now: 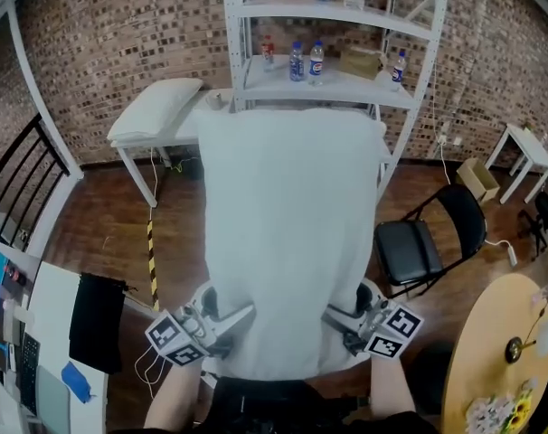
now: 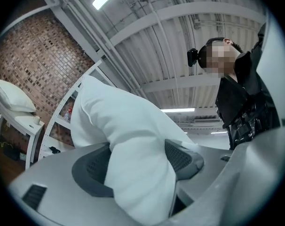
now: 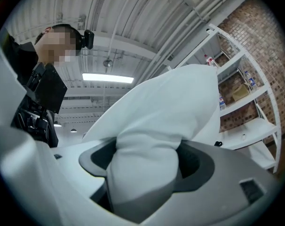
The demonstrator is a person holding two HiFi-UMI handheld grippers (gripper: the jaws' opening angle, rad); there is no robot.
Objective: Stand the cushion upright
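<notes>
A: Right, both yr tongs are clamped on the cushion (image 1: 288, 224). Left tongs (image 1: 227, 319) pinch its near L corner, right tongs (image 1: 346, 319) its near R corner. Each gripper view shows white fabric bunched btwn the pads, which press into it.

B: Agreed. The cushion's off any surface, held in the air in front of you over the wood floor (image 1: 102, 233). Nothing else props it, as far as I can see.

A: Key relation: its long axis runs straight away from the tongs. The near edge is at yr tongs and the far edge is out toward the shelf rack (image 1: 333, 84). So the whole bulk lies fwd of both tongs and btwn them side to side.

B: Neither hand's nearer. They sit level w/ each other, one per corner, on the same edge.

A: I'd judge that standing it up means swinging the far edge round the held edge, both tongs together. It looks soft, so if one side leads it'll prob. twist.

B: Can't tell where you mean to stand it. The worktop (image 1: 185, 129) w/ the pillow (image 1: 156, 107) is well beyond the left tongs, and the folding chair (image 1: 414, 247) is just beyond the right tongs.
</notes>
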